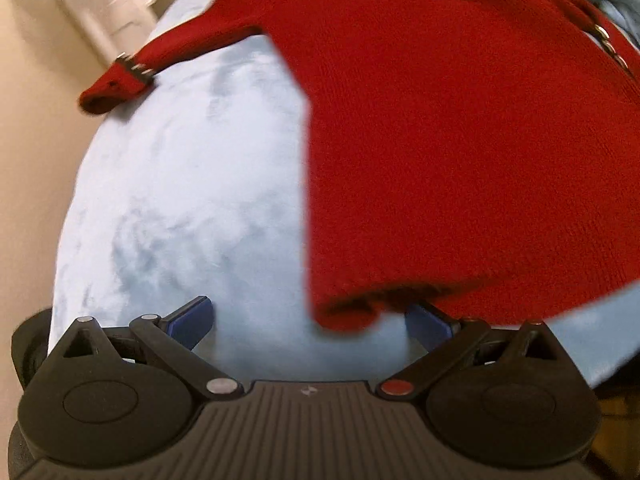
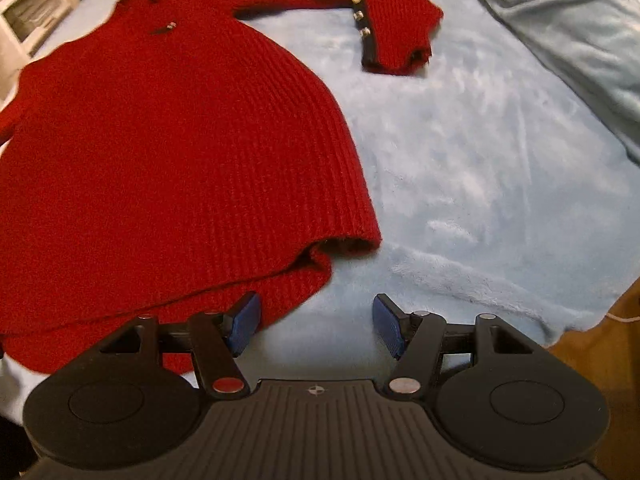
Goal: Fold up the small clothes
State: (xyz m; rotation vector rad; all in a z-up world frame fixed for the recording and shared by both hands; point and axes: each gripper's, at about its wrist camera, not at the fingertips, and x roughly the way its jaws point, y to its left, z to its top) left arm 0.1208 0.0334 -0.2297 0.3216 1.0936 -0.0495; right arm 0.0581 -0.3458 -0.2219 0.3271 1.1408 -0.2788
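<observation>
A red sweater (image 2: 168, 152) is spread flat on a blue blanket (image 2: 480, 184). Both grippers, left (image 1: 310, 322) and right (image 2: 316, 326), are held spread and empty at its near hem corners. Both layers should be pinched together.

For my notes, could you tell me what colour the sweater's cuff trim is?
Black cuff trim, clearest in the right wrist view.
</observation>
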